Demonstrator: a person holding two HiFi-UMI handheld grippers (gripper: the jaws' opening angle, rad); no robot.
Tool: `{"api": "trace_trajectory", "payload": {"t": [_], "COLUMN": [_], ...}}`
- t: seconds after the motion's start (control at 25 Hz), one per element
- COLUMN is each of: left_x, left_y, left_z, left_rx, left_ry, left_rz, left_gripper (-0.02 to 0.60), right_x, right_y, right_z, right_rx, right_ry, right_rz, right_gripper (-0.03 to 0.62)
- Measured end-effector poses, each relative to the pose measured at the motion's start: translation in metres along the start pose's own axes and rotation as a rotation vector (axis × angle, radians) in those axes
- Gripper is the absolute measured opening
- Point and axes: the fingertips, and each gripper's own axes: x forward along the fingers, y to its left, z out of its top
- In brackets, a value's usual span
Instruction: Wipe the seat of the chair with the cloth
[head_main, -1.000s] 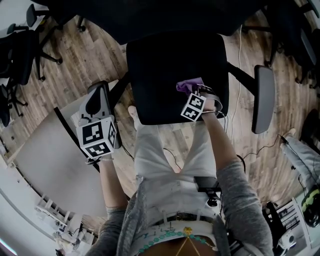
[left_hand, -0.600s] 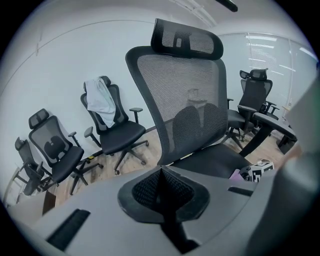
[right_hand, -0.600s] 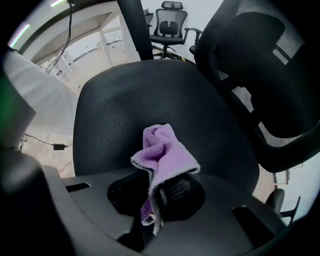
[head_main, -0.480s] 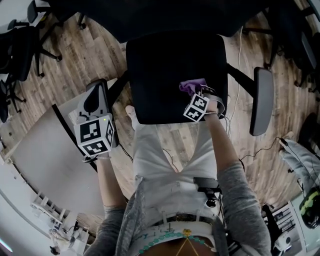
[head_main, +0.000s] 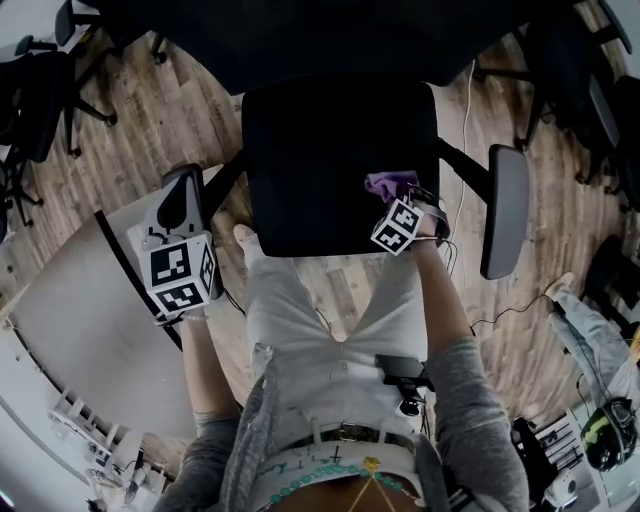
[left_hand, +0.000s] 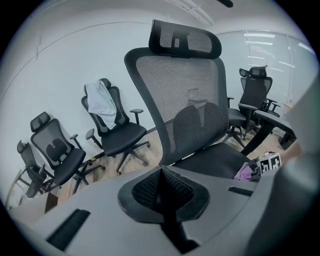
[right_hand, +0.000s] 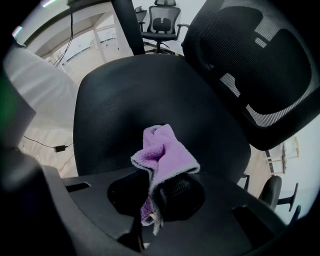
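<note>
A black office chair stands in front of me, its seat (head_main: 330, 160) dark and bare; in the right gripper view the seat (right_hand: 150, 105) fills the middle with the mesh back at the right. My right gripper (head_main: 395, 195) is shut on a purple cloth (head_main: 390, 183) at the seat's near right corner. The cloth (right_hand: 162, 155) bunches up between the jaws. My left gripper (head_main: 180, 215) hangs left of the chair, off the seat, jaws shut with nothing in them (left_hand: 162, 187). From there the cloth (left_hand: 246, 172) shows on the seat.
The chair's right armrest (head_main: 503, 210) sticks out beside the seat. A pale curved tabletop (head_main: 90, 320) lies at my left. Other black chairs (head_main: 40, 90) stand on the wooden floor at the far left. Cables (head_main: 500, 315) run across the floor at right.
The right gripper with the cloth has shifted slightly right and nearer along the seat's front corner. The left gripper has drifted a little left.
</note>
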Motion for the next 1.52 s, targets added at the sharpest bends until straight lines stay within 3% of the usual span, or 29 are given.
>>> {"api": "trace_trajectory", "payload": {"t": [0.6,1.04,1.28,1.52], "left_x": [0.001,0.001,0.002,0.002], "left_y": [-0.001,-0.001,-0.001,0.002], "left_z": [0.002,0.001,0.001,-0.001], "left_rx": [0.004,-0.004,-0.003,-0.006], "left_ry": [-0.003,-0.002,-0.004,-0.006], "left_rz": [0.003,-0.001,-0.002,-0.005], "left_gripper": [0.008,0.008,0.008,0.008], "right_x": [-0.016,-0.012,-0.017,-0.047], "right_y": [-0.018,-0.019,-0.019,-0.012], "right_z": [-0.048,-0.049,-0.048,-0.025], "right_rx": [0.096,0.099,0.116,0.139], "right_ry": [-0.003,0.031,-0.019,-0.185], "right_rz": [-0.039,-0.027,-0.078,-0.098], "right_gripper": [0.048,0.048,0.048,0.048]}}
